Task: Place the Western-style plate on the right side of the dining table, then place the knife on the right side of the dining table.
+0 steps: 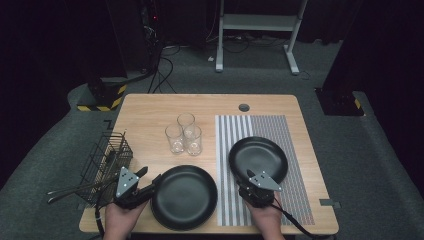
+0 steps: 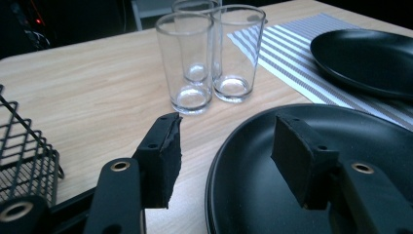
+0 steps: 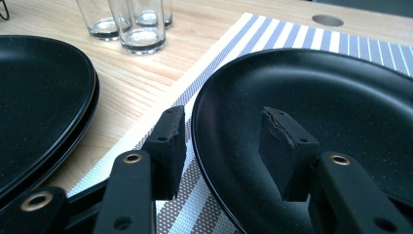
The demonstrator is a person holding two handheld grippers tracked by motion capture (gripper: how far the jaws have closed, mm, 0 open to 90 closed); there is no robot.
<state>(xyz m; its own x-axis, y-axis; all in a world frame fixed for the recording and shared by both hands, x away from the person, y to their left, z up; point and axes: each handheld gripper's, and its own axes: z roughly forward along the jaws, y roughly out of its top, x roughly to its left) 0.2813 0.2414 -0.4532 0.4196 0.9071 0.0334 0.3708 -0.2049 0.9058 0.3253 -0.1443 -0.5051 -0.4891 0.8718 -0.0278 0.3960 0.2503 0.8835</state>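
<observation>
Left gripper: near front-left edge of the surface, held in a hand; fingers spread wide, gripping nothing; one over bare wood, the other over the rim of the near plate.
Right gripper: at the near rim of the far plate, held by the other hand; fingers wide apart, straddling that rim, one over the mat, one over the plate's inside; contact with the rim not clear.
Near plate: black, round, flat on bare wood at the front edge, just left of the mat; looks like two stacked in the right gripper view.
Far plate: black, round, lying flat on the mat, right of and behind the near plate, apart from it.
Mat: striped grey and white, long axis running from front edge toward the back, on the right half.
Glasses: three, clear, upright, clustered close together behind the near plate, left of the mat.
Wire basket: black, at the left edge, dark utensil handles sticking out leftward past the edge.
Surface: light wood, a round hole near the back edge.
</observation>
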